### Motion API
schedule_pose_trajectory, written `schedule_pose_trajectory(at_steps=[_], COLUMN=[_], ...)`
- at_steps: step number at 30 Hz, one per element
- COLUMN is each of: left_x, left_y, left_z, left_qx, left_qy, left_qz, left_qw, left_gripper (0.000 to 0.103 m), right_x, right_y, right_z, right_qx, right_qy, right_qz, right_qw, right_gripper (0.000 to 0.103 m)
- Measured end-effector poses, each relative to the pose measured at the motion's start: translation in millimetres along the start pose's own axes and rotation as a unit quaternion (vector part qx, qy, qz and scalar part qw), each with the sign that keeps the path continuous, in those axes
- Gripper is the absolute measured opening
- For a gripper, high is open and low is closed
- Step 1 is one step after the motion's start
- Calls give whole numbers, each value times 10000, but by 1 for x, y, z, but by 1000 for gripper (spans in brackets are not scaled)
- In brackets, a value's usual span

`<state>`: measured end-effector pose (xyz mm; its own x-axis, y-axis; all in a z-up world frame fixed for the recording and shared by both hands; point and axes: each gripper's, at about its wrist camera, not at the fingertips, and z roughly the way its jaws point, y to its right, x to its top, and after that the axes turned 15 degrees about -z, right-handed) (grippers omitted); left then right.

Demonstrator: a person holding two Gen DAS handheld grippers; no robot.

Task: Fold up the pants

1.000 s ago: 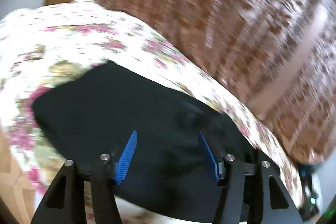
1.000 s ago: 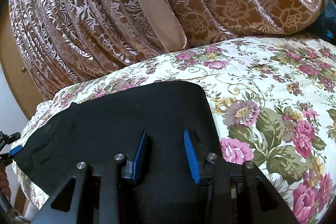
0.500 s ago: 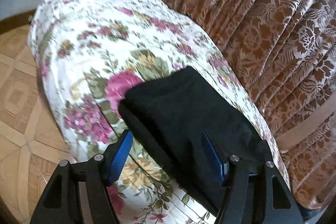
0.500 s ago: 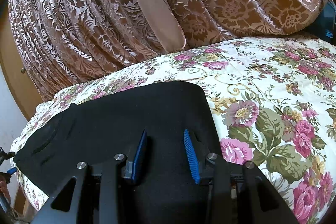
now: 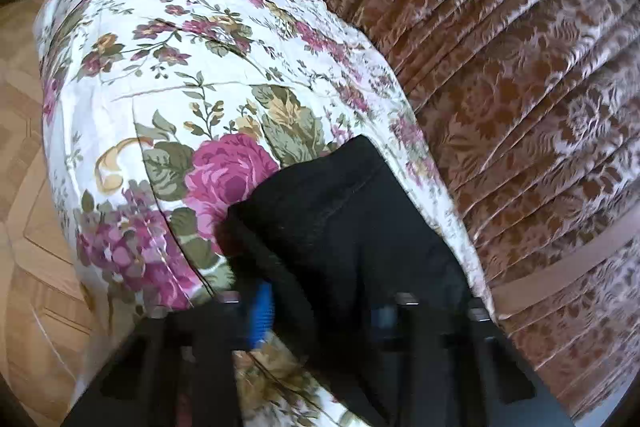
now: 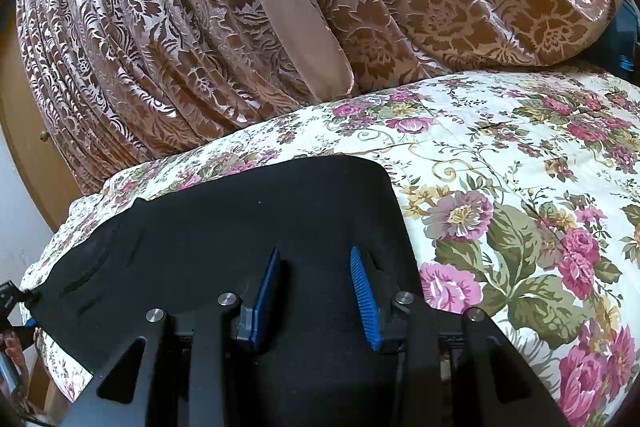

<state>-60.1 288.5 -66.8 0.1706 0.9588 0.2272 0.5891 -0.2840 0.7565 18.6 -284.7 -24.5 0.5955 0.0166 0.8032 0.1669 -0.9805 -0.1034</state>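
Observation:
Black pants (image 6: 240,235) lie folded flat on a floral bedspread (image 6: 520,167). In the left wrist view the folded end of the pants (image 5: 340,227) lies near the bed's corner. My left gripper (image 5: 320,315) straddles the pants' near edge with its jaws apart; the picture is blurred, and the cloth hides its right pad. My right gripper (image 6: 316,279) is open and empty, low over the pants near their right edge. The left gripper's tip (image 6: 12,303) shows at the pants' far left end.
A brown patterned curtain (image 6: 240,27) hangs right behind the bed and also shows in the left wrist view (image 5: 520,107). The bedspread (image 5: 180,87) drops off at the bed's corner to a wooden floor (image 5: 24,267). A dark blue object (image 6: 624,43) sits at far right.
My left gripper has swung to the pants' end at the bed corner and moved in over the edge. My right gripper has stayed still and open.

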Motion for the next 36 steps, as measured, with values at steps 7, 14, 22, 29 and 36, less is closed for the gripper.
schedule_pose_trajectory(at_steps=[7, 14, 22, 29, 36], left_x=[-11, -66, -144, -223, -292], left_y=[33, 119, 194, 230, 236], left_z=[-16, -56, -75, -75, -47], left_qx=[-196, -1083, -2173, -2716, -2614], left_qy=[190, 323, -505, -1425, -2356], left_qz=[609, 2141, 3146, 3668, 4033], left_qw=[9978, 9703, 9226, 8783, 8447], left_gripper=[15, 14, 14, 15, 15], right_x=[-1, 1, 1, 3, 7], right_y=[0, 1, 2, 8, 10], right_z=[0, 1, 2, 3, 4], right_qx=[2, 11, 24, 145, 221], right_qy=[-4, -67, -84, -181, -281], right_qz=[0, 93, 134, 373, 408], right_qw=[10000, 9999, 9999, 9990, 9985], right_gripper=[38, 38, 38, 38, 38])
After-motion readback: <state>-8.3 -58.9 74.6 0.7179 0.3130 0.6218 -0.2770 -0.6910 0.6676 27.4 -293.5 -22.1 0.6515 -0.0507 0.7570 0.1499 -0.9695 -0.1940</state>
